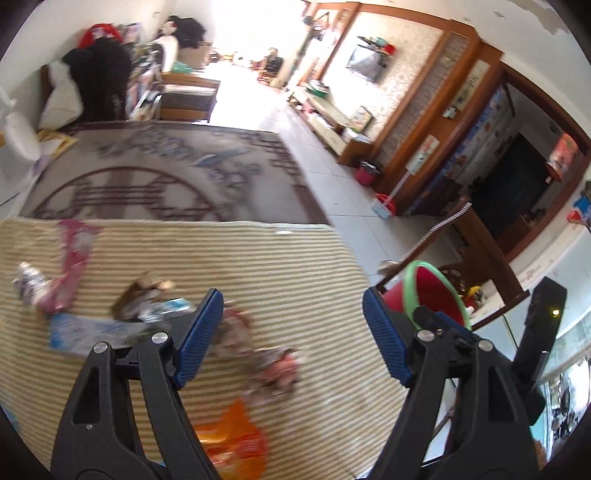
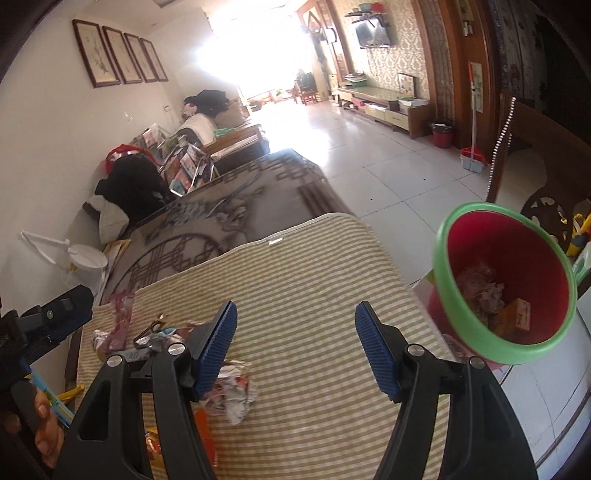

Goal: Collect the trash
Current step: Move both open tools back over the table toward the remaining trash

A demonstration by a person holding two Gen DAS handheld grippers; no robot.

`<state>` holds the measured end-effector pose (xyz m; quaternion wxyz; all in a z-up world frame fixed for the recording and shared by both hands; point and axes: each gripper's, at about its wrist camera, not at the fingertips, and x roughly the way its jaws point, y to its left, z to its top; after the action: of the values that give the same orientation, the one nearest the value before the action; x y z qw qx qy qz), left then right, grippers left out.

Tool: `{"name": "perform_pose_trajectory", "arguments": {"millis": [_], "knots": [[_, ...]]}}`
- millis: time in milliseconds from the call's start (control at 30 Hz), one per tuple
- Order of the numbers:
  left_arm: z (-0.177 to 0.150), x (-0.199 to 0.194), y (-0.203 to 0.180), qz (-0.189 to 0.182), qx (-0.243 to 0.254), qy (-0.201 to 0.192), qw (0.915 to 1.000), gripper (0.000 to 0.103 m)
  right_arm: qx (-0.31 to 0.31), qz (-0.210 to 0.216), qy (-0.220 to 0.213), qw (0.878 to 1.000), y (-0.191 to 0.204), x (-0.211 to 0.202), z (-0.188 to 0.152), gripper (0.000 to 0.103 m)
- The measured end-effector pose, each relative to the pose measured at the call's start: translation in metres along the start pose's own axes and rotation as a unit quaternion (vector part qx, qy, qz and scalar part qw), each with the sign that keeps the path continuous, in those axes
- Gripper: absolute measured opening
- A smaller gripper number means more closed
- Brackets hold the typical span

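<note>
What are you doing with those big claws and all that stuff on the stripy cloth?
A person holds a claw in each hand and is tidying trash off the striped cloth. Right now both the left claw and the right claw are open with nothing in them. Crumpled wrappers, an orange packet and a pink wrapper lie on the cloth. The red bin with the green rim waits beside the cloth, with some crumpled paper and a small box already inside.

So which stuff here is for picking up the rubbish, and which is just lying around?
For the job:
crumpled paper
orange wrapper
pink wrapper
red bin

Just lying around:
striped mat
white lamp
picture frames
television
</note>
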<state>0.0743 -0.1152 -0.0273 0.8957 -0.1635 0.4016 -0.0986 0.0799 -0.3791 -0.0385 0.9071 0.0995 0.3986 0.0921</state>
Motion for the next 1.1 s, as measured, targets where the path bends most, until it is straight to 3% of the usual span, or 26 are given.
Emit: {"name": "perform_pose_trajectory", "arguments": {"millis": [300,500,933,1100], "knots": [[-0.03,-0.045,0.109,0.059,-0.059,0.013,0.9964,0.075,-0.044,0.035,0.043,0.998,0.09,0.021,-0.037,0.064],[-0.043,-0.062,0.152,0.073,-0.083,0.018,0.9937,0.075,-0.072,0.038,0.065,0.995,0.126,0.022,-0.058,0.065],[-0.052,-0.063,0.177,0.073,-0.075,0.03,0.994,0.075,-0.142,0.023,0.152,0.978,0.148,0.036,-0.115,0.072],[-0.055,-0.061,0.182,0.076,-0.071,0.037,0.9939,0.075,-0.196,0.024,0.189,0.962,0.162,0.045,-0.134,0.081]]}}
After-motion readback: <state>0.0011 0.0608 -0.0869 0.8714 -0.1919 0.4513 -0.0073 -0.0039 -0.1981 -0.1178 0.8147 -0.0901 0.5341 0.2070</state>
